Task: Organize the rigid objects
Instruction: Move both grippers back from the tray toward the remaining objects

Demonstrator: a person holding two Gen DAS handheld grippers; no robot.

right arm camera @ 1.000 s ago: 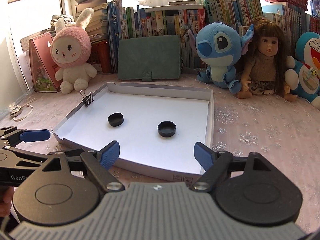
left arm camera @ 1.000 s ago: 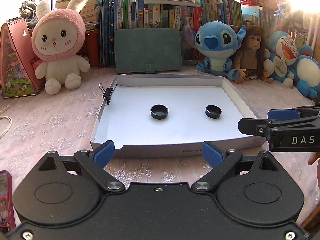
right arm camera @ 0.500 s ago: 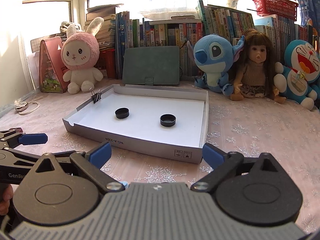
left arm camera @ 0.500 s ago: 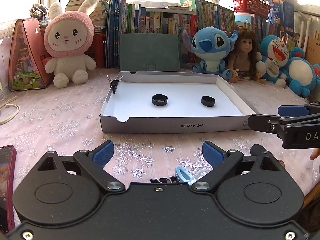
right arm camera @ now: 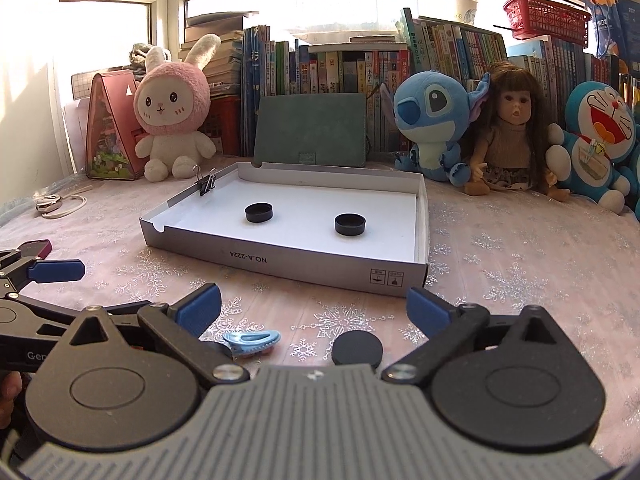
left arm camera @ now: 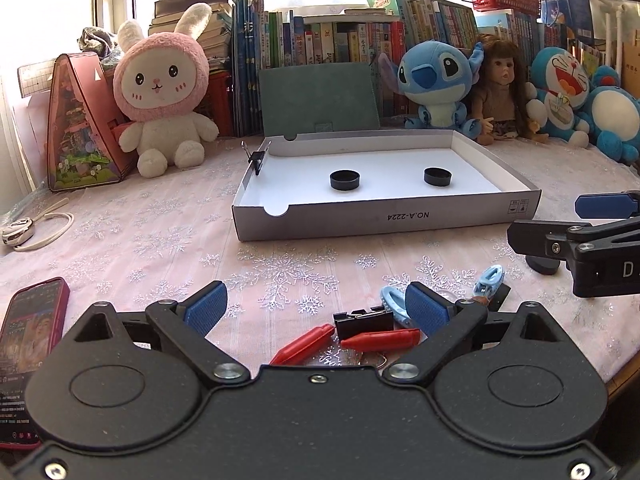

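Note:
A shallow white box (left arm camera: 384,222) (right arm camera: 320,260) sits mid-table and holds two black caps (left arm camera: 345,180) (left arm camera: 437,176), also in the right wrist view (right arm camera: 259,213) (right arm camera: 350,224). My left gripper (left arm camera: 316,302) is open and empty, above two red clips (left arm camera: 382,339), a black binder clip (left arm camera: 363,322) and blue hair clips (left arm camera: 488,278). My right gripper (right arm camera: 312,306) is open and empty, just behind a third black cap (right arm camera: 357,349) and a blue hair clip (right arm camera: 252,340) on the cloth.
A binder clip (left arm camera: 256,157) grips the box's left wall. A phone (left arm camera: 30,322) lies at the near left. Plush toys (left arm camera: 162,96), a doll (right arm camera: 508,128), a green folder (left arm camera: 318,98) and books line the back. The table edge is at the right.
Both grippers have pulled back from the box toward the near table edge. The loose clips and the third black cap have come into view beneath them.

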